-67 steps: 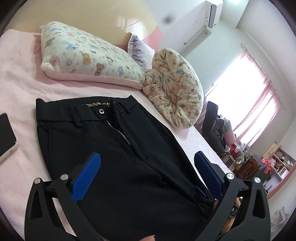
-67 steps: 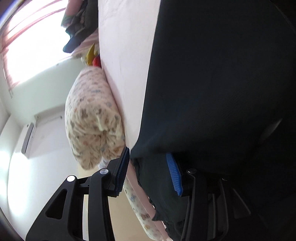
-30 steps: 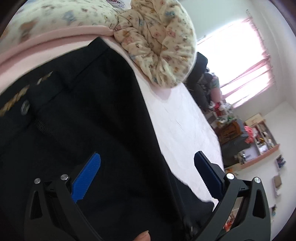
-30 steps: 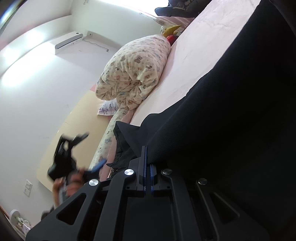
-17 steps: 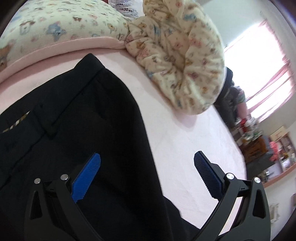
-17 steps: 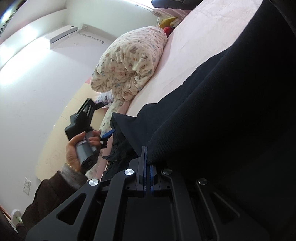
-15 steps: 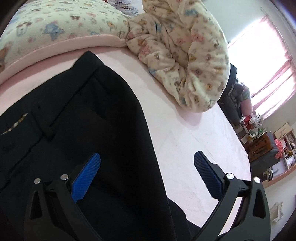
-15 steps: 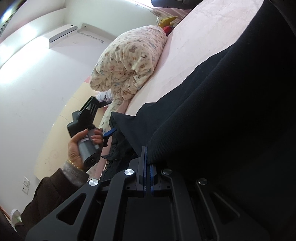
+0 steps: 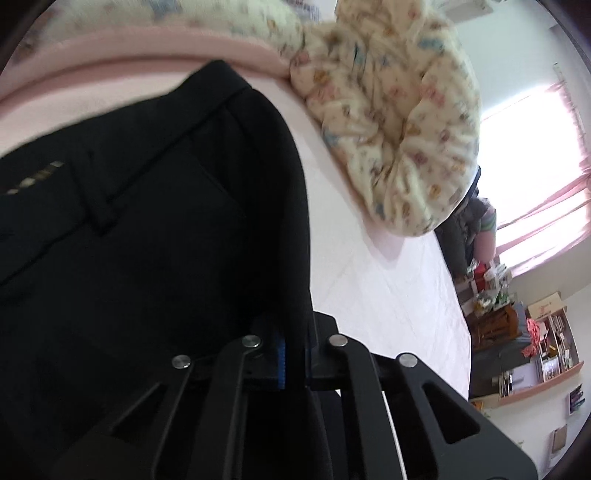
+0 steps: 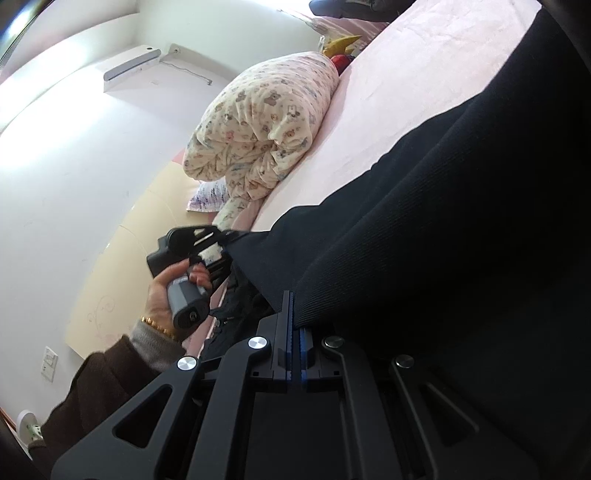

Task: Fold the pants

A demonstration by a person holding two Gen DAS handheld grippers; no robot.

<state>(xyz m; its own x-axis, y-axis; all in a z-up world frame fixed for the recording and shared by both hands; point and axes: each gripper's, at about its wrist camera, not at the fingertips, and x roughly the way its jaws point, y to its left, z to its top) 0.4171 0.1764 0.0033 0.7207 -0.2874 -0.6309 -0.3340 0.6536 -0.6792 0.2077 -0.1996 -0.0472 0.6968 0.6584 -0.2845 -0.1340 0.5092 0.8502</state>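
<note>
Black pants (image 9: pixel 147 240) lie on the pink bed sheet (image 9: pixel 369 295), waistband toward the pillows. My left gripper (image 9: pixel 293 354) is shut on the pants' side edge just below the waistband, with dark fabric pinched between its blue pads. In the right wrist view a fold of the pants (image 10: pixel 461 221) rises out of my right gripper (image 10: pixel 295 332), which is shut on it. That view also shows the left gripper (image 10: pixel 225 236) at the waistband corner, held by a hand (image 10: pixel 162 291) in a brown sleeve.
A rolled teddy-print quilt (image 9: pixel 399 122) and a pillow (image 9: pixel 147 22) lie at the head of the bed, just beyond the waistband. Bare pink sheet stretches to the right of the pants. Cluttered shelves (image 9: pixel 535 350) stand beyond the bed.
The left gripper came down onto the pants' side edge, and its jaws went from wide open to shut on the fabric. The right gripper kept its grip and stayed put.
</note>
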